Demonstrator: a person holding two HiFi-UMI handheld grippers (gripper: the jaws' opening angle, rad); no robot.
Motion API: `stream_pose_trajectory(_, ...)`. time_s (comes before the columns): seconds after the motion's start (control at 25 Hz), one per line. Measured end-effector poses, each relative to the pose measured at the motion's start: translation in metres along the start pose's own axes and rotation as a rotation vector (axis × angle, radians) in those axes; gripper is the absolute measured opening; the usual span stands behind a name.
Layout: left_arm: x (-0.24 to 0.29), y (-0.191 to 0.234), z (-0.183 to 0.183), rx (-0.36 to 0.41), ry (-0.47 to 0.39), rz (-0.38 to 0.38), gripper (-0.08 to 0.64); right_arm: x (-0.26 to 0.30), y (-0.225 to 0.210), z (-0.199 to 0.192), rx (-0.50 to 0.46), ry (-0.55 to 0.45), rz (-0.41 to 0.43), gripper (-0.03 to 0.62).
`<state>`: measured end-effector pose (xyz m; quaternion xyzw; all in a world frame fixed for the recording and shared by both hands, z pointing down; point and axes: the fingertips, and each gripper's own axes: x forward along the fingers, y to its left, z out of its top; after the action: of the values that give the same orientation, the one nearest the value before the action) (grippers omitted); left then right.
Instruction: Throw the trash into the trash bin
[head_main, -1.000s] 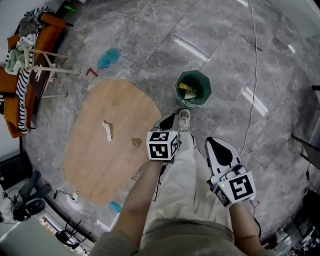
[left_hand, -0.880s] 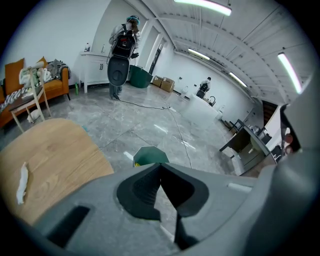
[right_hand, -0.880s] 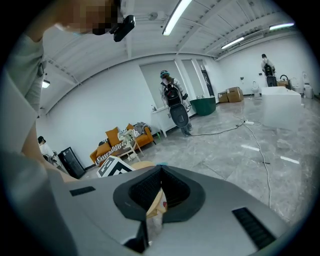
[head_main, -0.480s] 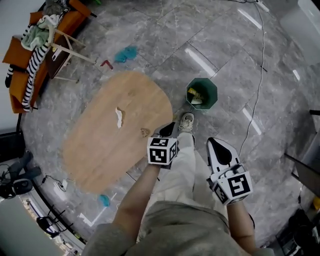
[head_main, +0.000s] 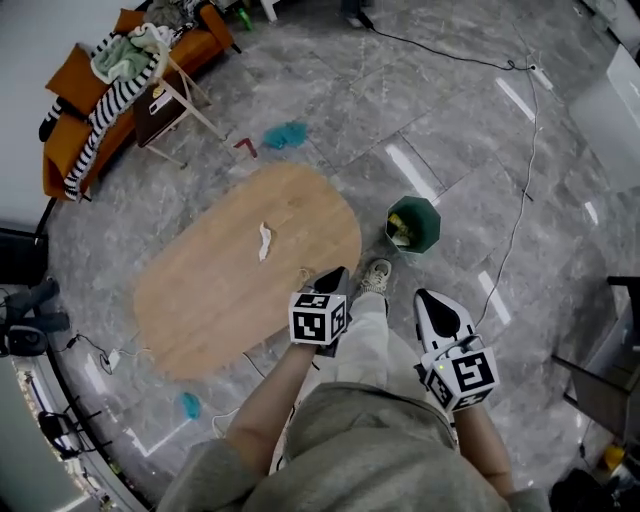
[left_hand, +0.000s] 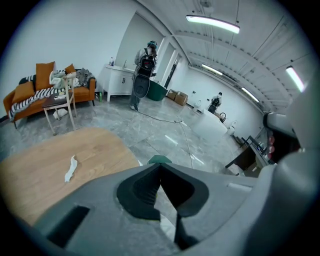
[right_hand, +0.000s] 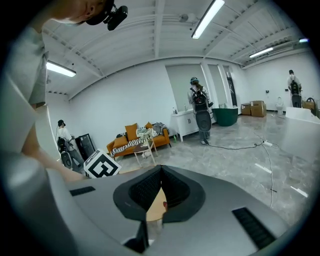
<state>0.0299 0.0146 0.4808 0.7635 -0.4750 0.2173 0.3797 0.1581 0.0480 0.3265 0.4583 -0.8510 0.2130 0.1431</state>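
Standing on a grey stone floor (head_main: 470, 130) at the end of an oval wooden surface (head_main: 200, 300). Holding the left gripper (head_main: 334, 276) over the near edge of that surface, jaws closed together with nothing between them. Holding the right gripper (head_main: 428, 297) over the floor beside a trouser leg (head_main: 365, 340), likewise closed and empty. Facing a green trash bin (head_main: 433, 215) on the floor just past a shoe (head_main: 375, 276), off the surface's end, pale scraps inside. On the surface, near its middle, a white paper scrap (head_main: 264, 241), well apart from both grippers
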Motion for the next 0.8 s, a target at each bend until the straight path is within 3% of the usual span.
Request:
stream_pose_trajectory(0.44, -0.066, 0.010, 0.014, -0.045, -0.095, 0.064, 0.011, -0.019, 0.040, 0.033, -0.033, -0.059, 0.070, 0.008)
stream_pose_trajectory(0.8, -0.108, 0.052, 0.016, -0.130, -0.174, 0.174, 0.011, -0.011, 0.065, 0.044, -0.081, -0.052, 0.140, 0.008)
